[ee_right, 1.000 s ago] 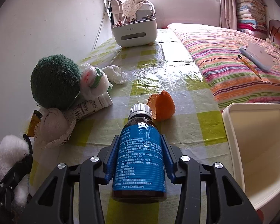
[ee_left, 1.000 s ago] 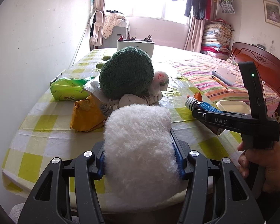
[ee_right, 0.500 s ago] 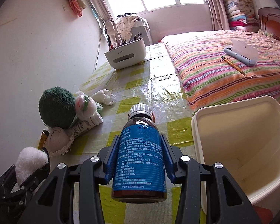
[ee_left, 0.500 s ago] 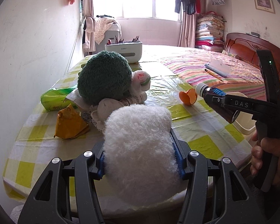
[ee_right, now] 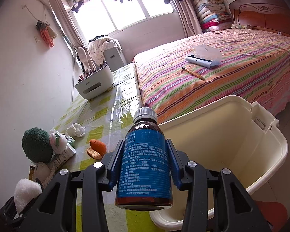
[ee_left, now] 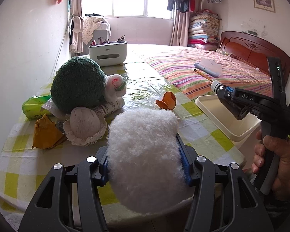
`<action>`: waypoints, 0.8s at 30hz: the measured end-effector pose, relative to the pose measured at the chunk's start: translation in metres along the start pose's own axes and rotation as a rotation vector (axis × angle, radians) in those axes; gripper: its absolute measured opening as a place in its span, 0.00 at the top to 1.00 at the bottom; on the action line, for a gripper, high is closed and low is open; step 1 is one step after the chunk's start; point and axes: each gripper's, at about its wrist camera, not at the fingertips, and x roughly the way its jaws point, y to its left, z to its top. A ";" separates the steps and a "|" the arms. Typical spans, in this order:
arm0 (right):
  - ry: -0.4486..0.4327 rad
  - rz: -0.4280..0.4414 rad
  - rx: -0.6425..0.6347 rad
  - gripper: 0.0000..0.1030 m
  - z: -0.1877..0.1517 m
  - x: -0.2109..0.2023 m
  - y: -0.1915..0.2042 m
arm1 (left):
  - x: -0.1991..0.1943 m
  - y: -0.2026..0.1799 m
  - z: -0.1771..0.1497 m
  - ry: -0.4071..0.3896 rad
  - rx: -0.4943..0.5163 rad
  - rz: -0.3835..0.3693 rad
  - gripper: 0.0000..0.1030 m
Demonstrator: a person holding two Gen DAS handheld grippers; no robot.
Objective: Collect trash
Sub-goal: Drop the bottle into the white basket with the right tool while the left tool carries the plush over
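**Bottle Poised at the Bin's Edge**

While the right gripper [ee_right: 145, 166] pinches the brown medicine bottle [ee_right: 145, 164] across its blue label, cap pointing forward, the bottle hangs at the near rim of the cream bin [ee_right: 261, 135] that stands beside the table [ee_left: 193, 127]. The step in hand looks like the drop. To do it well, carry the bottle clear over the bin's open mouth before parting the fingers, and release low, since what looks like glass could crack or bounce out. Tilting it base-down should let it slide off the blue pads cleanly.

The left gripper [ee_left: 145, 164] is clamped on a white fluffy ball [ee_left: 143, 154] above the table's near edge. Orange peel [ee_left: 167, 102], a crumpled tissue [ee_right: 75, 129] and a yellow wrapper [ee_left: 44, 135] lie on the cloth, not yet collected.
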 end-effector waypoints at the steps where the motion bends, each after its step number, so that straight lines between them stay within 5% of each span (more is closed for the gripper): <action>1: -0.005 -0.009 0.008 0.60 0.001 0.000 -0.002 | 0.002 -0.001 0.001 0.004 0.001 -0.010 0.48; 18: 0.089 -0.105 0.170 0.59 0.003 0.024 -0.041 | 0.023 -0.045 0.025 0.040 0.050 -0.114 0.48; 24: 0.055 -0.107 0.216 0.52 0.003 0.017 -0.049 | 0.029 -0.062 0.032 0.047 0.070 -0.141 0.48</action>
